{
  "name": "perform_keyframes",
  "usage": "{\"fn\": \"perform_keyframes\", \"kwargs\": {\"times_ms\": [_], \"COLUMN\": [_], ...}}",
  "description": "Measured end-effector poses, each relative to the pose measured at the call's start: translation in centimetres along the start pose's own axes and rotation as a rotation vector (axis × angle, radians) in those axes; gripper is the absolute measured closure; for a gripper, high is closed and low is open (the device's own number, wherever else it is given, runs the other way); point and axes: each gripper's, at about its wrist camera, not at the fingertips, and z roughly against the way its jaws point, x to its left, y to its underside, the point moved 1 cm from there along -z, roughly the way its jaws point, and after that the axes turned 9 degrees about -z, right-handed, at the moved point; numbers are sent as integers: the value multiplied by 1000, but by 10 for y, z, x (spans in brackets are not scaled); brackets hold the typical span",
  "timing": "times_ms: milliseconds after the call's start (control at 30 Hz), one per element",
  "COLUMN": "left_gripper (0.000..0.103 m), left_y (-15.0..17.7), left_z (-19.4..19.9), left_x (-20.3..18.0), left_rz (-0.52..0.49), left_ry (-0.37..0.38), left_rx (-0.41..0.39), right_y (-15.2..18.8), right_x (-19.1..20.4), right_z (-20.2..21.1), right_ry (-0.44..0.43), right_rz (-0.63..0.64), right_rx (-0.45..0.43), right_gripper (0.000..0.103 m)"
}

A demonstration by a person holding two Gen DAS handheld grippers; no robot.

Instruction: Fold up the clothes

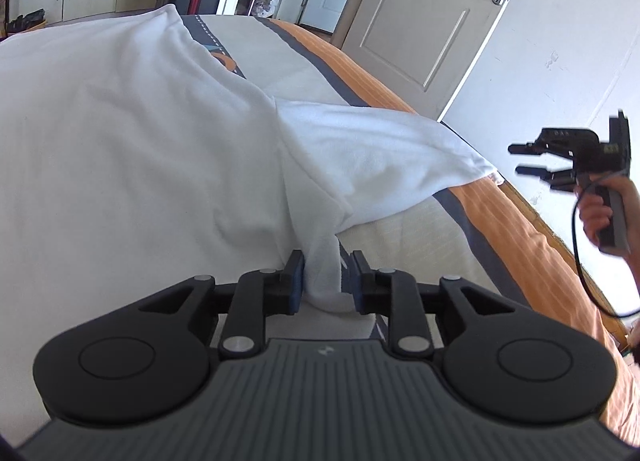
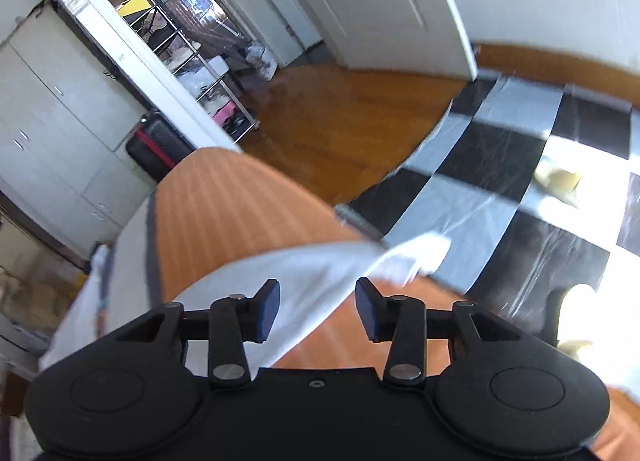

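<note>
My left fingers (image 1: 327, 281) bracketed a bunched fold of the white T-shirt (image 1: 140, 133), loosely.
My right fingers (image 2: 318, 311) hung wide open, empty; next, regrip the sleeve (image 1: 384, 157) overhanging the bed (image 1: 500, 221).

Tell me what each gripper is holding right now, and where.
Right gripper: open, empty. Left gripper: a bunched fold of the white shirt sits between the jaws, but a gap shows at one pad, so it looks unclamped.
</note>
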Motion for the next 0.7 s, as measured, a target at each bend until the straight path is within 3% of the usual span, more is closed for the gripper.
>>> {"fn": "perform_keyframes", "kwargs": {"times_ms": [67,167,267,300,333,400,500,533,600,700], "left_gripper": [80,80,77,76,75,75,70,69,57,57], "left_y": [-2,-9,-13,-13,-11,-8,-2,-1,4,15], "left_z": [3,14,21,22,23,26,31,32,23,-5], "left_x": [3,14,20,20,20,20,19,19,22,22], "left_rz": [14,37,38,37,36,34,35,41,89,158], "left_ry": [-38,-113,-106,-106,-107,-102,-45,-8,136,196], "left_rx": [-35,-113,-106,-104,-102,-102,-117,-122,-94,29], "right_y": [15,28,25,23,22,16,-9,-24,-48,-62], "right_x": [-1,15,21,22,27,47,68,71,73,73], "right_z": [-15,-32,-54,-61,-66,-62,-31,-23,-21,-40], "right_ry": [16,47,4,1,45,125,59,54,46,94], "right_rz": [-32,81,126,139,190,338,369,347,311,350], "right_rx": [50,-15,-93,-136,-187,-300,-431,-441,-429,-373], "right_gripper": [43,35,33,56,97,99,101,101,102,101]}}
